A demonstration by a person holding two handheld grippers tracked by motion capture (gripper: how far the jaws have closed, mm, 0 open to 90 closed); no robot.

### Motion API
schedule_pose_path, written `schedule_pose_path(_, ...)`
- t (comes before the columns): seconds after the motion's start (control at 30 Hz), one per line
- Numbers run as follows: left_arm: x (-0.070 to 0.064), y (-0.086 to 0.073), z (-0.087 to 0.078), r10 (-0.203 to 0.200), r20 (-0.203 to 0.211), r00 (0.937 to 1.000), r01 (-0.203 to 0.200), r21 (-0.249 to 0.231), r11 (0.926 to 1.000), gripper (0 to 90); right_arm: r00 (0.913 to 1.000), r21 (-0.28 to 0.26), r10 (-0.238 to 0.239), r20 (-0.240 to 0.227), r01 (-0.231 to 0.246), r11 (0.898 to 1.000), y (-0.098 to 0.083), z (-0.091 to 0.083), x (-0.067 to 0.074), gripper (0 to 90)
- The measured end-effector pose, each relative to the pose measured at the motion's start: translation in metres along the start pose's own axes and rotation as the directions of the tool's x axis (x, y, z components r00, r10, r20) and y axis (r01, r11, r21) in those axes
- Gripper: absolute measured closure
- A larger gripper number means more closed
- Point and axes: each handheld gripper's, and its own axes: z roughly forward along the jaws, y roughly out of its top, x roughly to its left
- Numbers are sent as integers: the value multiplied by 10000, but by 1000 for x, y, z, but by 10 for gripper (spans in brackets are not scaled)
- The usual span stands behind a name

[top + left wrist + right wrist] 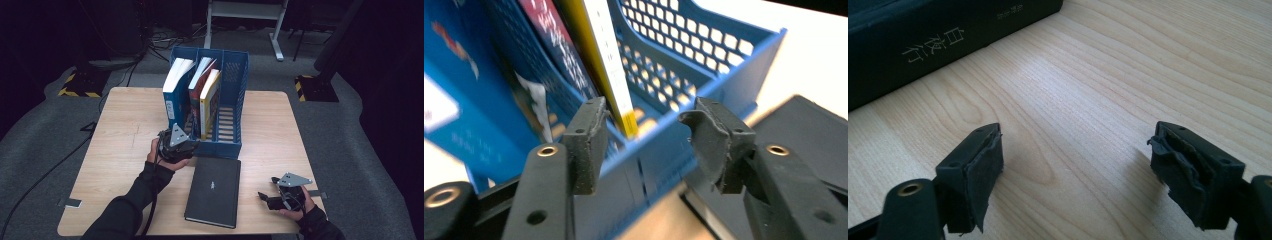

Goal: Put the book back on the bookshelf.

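A blue file rack (pixel 235 100) stands at the table's far middle. It holds a blue book (pixel 175 95), a red book (pixel 197 92) and a yellow book (pixel 210 100), all upright. A black book (pixel 214 190) lies flat in front of the rack. My left gripper (pixel 187 144) hovers at the rack's front left corner. In the left gripper view it (pixel 646 145) is open, with the yellow book (pixel 604 65) and the rack's front wall (pixel 734 75) behind the gap. My right gripper (pixel 265 199) rests low, right of the black book, and is open (pixel 1078 165) over bare wood.
The wooden table (pixel 130 130) has free room on its left half and far right. The rack's rightmost compartment (pixel 227 122) holds nothing. The black book's spine (pixel 923 35) lies just ahead of the right gripper. Cables and a desk frame sit on the floor beyond.
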Motion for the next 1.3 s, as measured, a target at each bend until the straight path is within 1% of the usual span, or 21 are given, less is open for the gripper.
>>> schedule_pose_path(0.17,-2,-19,-10,226,554,9982,-244,327,9992,445,10000,6,12,37,-12,10000,0,0,0,208)
schedule_pose_path(0.2,-4,-26,-14,365,737,9966,-395,400,9984,436,10000,16,8,68,-8,10000,0,0,1,208)
schedule_pose_path(0.27,-6,-32,-17,615,891,9941,-667,573,9961,433,10000,20,6,97,-7,10000,0,0,1,208)
schedule_pose_path(0.3,-6,-32,-17,615,891,9941,-667,573,9961,429,10000,20,6,97,-7,10000,0,0,1,208)
schedule_pose_path(0.37,-9,-40,-20,892,987,9911,-965,721,9927,425,9999,20,-15,135,15,10000,0,0,2,208)
schedule_pose_path(0.47,-11,-53,-23,1081,1307,9855,-1215,993,9876,410,9999,49,28,102,-29,10000,1,0,4,213)
schedule_pose_path(0.5,-12,-57,-24,1090,1360,9847,-1249,1140,9856,406,10000,69,-20,95,19,10000,2,0,5,213)
schedule_pose_path(0.57,-13,-64,-26,1042,1565,9822,-1244,1256,9843,395,10000,94,-32,89,31,10000,2,1,8,213)
schedule_pose_path(0.63,-15,-72,-28,1083,1749,9786,-1362,1567,9782,394,9999,131,-54,122,52,9999,4,1,10,213)
schedule_pose_path(0.7,-18,-80,-31,990,1945,9759,-1332,1711,9762,392,9996,175,45,271,-50,9998,5,3,13,212)
schedule_pose_path(0.77,-22,-86,-34,894,2164,9722,-1300,1816,9747,376,9997,150,61,225,-65,9999,7,3,16,220)
schedule_pose_path(0.83,-25,-90,-39,842,2400,9671,-1315,1885,9732,366,9999,76,38,130,-39,10000,8,4,19,227)
schedule_pose_path(0.93,-31,-98,-45,751,2828,9562,-1318,1871,9735,354,9999,43,-103,11,103,9999,12,4,25,232)
schedule_pose_path(1.0,-34,-101,-48,826,2878,9541,-1410,1887,9719,342,9997,-8,-261,-38,261,9997,14,5,31,234)
schedule_pose_path(1.03,-35,-102,-49,858,2822,9555,-1438,1919,9708,334,9996,-22,-274,-78,274,9996,15,5,33,235)
schedule_pose_path(1.07,-35,-103,-50,761,2795,9571,-1346,1963,9713,321,9993,-36,-325,-171,324,9995,17,6,35,236)
schedule_pose_path(1.1,-35,-105,-51,624,2872,9558,-1230,1979,9725,319,9990,-57,-389,-227,388,9992,18,6,38,237)
schedule_pose_path(1.13,-36,-107,-52,620,2997,9520,-1259,1987,9719,311,9982,-107,-510,-305,507,9987,21,5,42,238)
schedule_pose_path(1.17,-36,-107,-52,620,2997,9520,-1259,1987,9719,309,9982,-107,-510,-305,507,9987,21,5,42,238)
schedule_pose_path(1.2,-38,-109,-53,634,3066,9497,-1295,2002,9712,299,9971,-210,-607,-464,598,9980,23,5,46,238)
schedule_pose_path(1.3,-43,-110,-56,667,3231,9440,-1374,2014,9698,278,9962,-306,-619,-609,601,9977,25,4,51,242)
